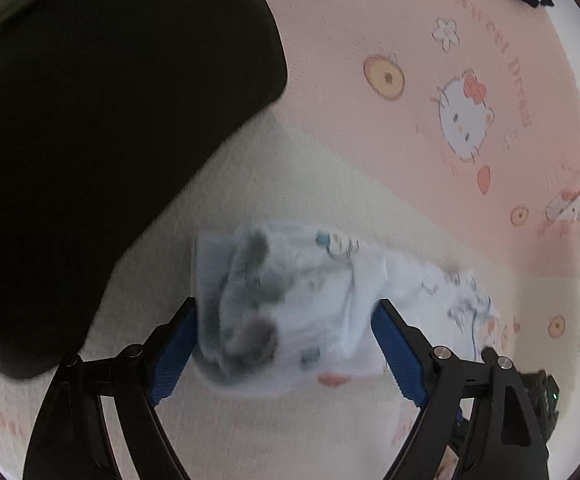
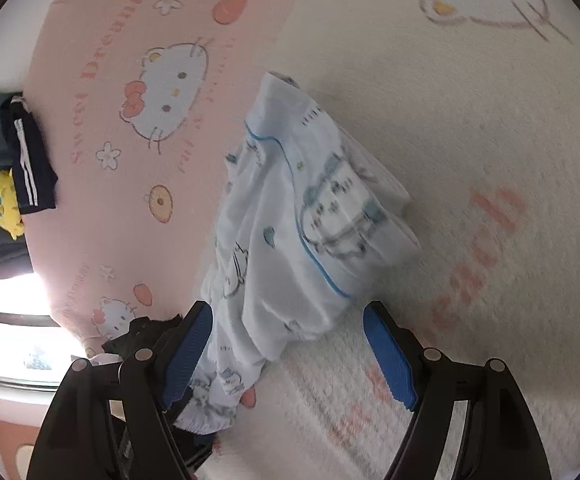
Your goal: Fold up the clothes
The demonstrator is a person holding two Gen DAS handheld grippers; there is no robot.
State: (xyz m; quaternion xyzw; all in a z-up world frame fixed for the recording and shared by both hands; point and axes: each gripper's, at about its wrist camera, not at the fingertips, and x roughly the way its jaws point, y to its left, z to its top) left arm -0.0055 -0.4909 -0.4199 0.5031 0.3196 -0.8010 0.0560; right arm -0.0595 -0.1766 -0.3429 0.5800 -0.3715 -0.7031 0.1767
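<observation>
**Garment position relative to both tongs**

The white printed garment [image 2: 290, 220] lies crumpled on the bed's pink-and-cream blanket [image 2: 470, 140]; it is not yet folded flat. Left tongs [image 1: 286, 344]: spread, nothing pinched; the bundle [image 1: 286, 300] sits directly ahead, between the blue pads [image 1: 176, 352] and seemingly just beyond the tips; contact cannot be confirmed through the blur. Right tongs [image 2: 288, 354]: spread, nothing pinched; the garment's long axis runs from its left pad [image 2: 188, 354] forward and away, with the near end lying against that pad. Judgement: both tongs sit close to the cloth at opposite ends; each probably needs only a short advance before closing on an edge.
</observation>
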